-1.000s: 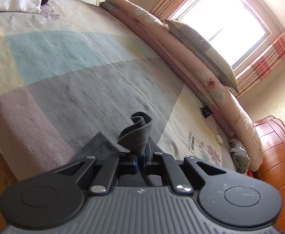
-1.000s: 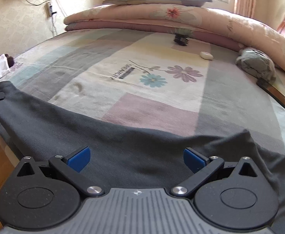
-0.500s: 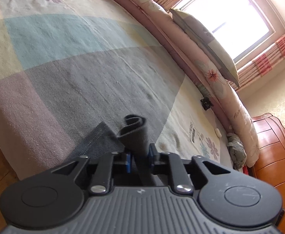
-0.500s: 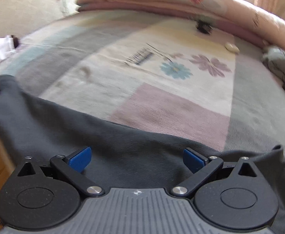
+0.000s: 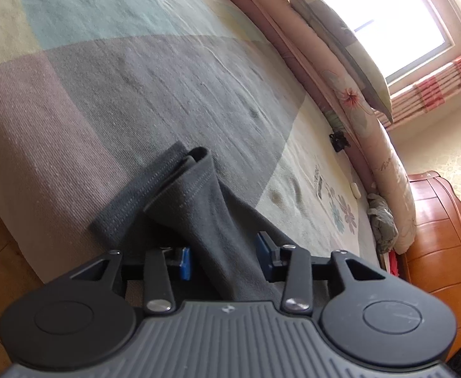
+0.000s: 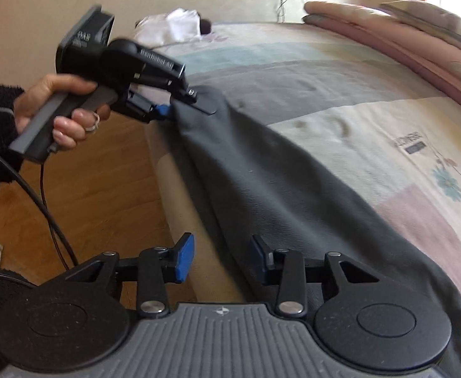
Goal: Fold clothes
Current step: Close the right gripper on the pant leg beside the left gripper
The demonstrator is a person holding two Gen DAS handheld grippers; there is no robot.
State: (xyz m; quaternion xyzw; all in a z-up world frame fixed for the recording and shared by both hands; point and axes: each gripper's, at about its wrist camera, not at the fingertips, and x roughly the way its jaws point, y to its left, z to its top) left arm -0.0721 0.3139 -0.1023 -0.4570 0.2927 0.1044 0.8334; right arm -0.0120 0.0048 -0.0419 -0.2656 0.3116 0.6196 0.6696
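A dark grey garment (image 5: pixel 205 208) lies stretched along the near edge of the bed; it shows as a long band (image 6: pixel 277 173) in the right wrist view. My left gripper (image 5: pixel 223 258) has its jaws opening. The garment's folded end lies loosely between the blue pads (image 5: pixel 184 263) and rests on the sheet. In the right wrist view a hand (image 6: pixel 57 107) holds that left gripper (image 6: pixel 180 102) at the garment's far end. My right gripper (image 6: pixel 222 258) has its jaws closing over the garment's near edge at the bed's side, and its pads do not press on the cloth.
The bed (image 5: pixel 136 78) has a patchwork sheet. A rolled quilt (image 5: pixel 350 94) and a pillow (image 5: pixel 340 37) lie along its far side. A wooden headboard (image 5: pixel 435 236) and a grey cloth bundle (image 5: pixel 383 223) are at the right. Wooden floor (image 6: pixel 98 189) and a cable (image 6: pixel 41 208) lie beside the bed.
The left jaws went from shut on the garment's end to apart, and the cloth sank onto the bed. The right gripper swung left, rolled, and its wide jaws narrowed.
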